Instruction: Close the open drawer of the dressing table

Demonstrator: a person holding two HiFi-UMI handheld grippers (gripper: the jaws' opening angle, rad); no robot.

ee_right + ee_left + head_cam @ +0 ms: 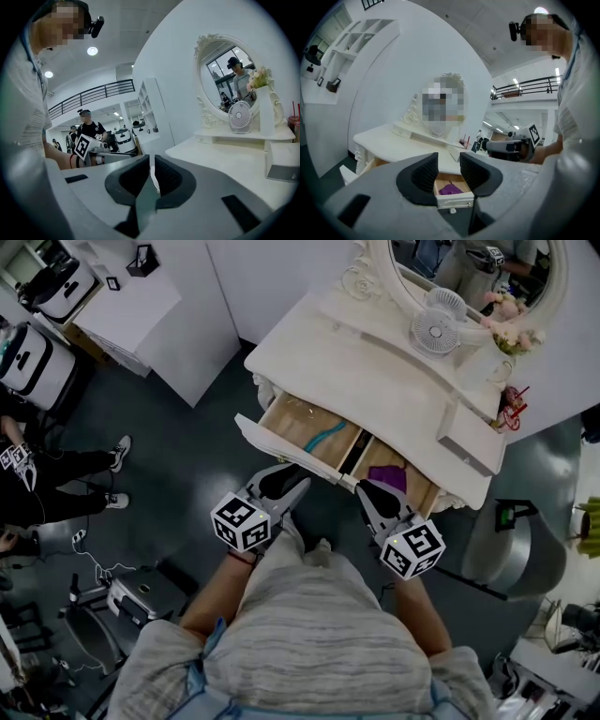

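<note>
The white dressing table (pixel 347 367) has two wooden drawers pulled out. The left drawer (pixel 292 424) holds a teal item (pixel 328 437); the right drawer (pixel 418 491) holds a purple item (pixel 388 476). My left gripper (pixel 294 483) hovers just in front of the left drawer's front panel, jaws open and empty. In the left gripper view the left gripper (pixel 449 165) frames the right drawer (pixel 454 200) and the purple item (pixel 451 189) beyond it. My right gripper (pixel 367 491) is at the right drawer's front. In the right gripper view the right gripper (pixel 152 169) has its pads nearly together, holding nothing.
An oval mirror (pixel 229 79), a small white fan (pixel 433 329), a flower vase (pixel 512 332) and a white box (pixel 469 442) sit on the tabletop. White cabinets (pixel 159 315) stand at the left. A seated person's legs (pixel 66 488) and equipment on the floor (pixel 131 596) are nearby.
</note>
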